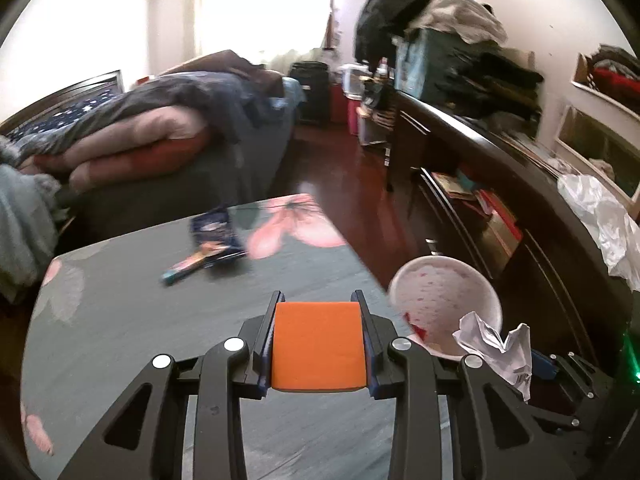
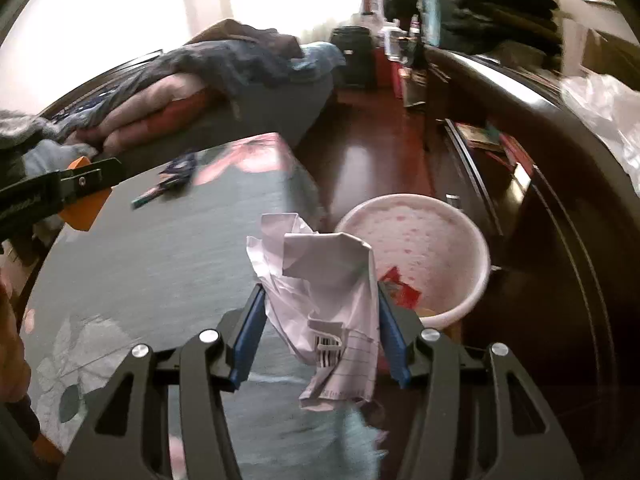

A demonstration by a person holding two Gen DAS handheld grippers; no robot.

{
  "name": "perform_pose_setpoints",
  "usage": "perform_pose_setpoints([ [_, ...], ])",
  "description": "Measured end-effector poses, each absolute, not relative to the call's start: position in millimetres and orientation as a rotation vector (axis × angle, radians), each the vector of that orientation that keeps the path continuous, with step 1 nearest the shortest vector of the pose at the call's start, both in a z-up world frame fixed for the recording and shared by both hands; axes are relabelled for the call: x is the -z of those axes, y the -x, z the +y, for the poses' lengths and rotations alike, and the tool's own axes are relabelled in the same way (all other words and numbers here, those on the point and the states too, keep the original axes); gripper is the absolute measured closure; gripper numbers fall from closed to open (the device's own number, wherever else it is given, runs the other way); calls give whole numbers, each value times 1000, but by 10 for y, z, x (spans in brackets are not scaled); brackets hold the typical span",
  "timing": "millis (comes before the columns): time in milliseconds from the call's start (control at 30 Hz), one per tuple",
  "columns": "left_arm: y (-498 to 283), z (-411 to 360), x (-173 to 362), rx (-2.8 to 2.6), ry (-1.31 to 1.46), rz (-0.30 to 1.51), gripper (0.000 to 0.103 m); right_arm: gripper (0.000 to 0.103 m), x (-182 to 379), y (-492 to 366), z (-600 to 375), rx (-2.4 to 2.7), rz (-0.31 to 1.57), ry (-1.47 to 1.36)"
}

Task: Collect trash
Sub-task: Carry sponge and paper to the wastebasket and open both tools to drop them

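My left gripper (image 1: 318,300) is shut on a flat orange piece (image 1: 318,346) above the grey floral tabletop (image 1: 160,320). My right gripper (image 2: 320,292) is shut on a crumpled white paper (image 2: 320,280), held over the table's right edge beside the pink waste bin (image 2: 472,240). The bin stands on the floor and holds red wrappers (image 2: 404,290). The paper (image 1: 496,344) and the bin (image 1: 444,292) also show in the left wrist view. A dark blue wrapper (image 1: 216,232) and a thin teal and orange wrapper (image 1: 188,268) lie at the table's far side.
A bed piled with blankets (image 1: 160,128) stands beyond the table. A dark dresser with open drawers (image 1: 500,200) runs along the right, with clothes and a white plastic bag (image 1: 608,216) on top. Red-brown wooden floor (image 1: 360,184) lies between them.
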State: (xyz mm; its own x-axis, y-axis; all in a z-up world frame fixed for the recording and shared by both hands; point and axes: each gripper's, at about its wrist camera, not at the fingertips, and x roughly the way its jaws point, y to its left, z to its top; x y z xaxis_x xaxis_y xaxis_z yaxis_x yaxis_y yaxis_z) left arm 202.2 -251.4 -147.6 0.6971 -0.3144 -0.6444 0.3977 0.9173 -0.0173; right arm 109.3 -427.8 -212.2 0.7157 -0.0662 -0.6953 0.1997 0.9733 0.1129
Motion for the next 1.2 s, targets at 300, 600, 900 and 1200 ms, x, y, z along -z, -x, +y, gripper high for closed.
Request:
perform_pose_setpoints([
  [300, -2294, -3234, 1646, 520, -176, 709, 69, 50, 2355, -1236, -4856, 257, 774, -234],
  [600, -2641, -3913, 1943, 623, -203, 788, 69, 50, 2614, -1490, -5332, 317, 789, -294],
  [900, -2905, -4332, 2215, 665, -199, 867, 61, 44, 2800, -1780, -5546, 332, 778, -294],
  [1200, -3042, -4342, 2177, 639, -154, 846, 26, 29, 2992, -1921, -5634, 365, 796, -274],
])
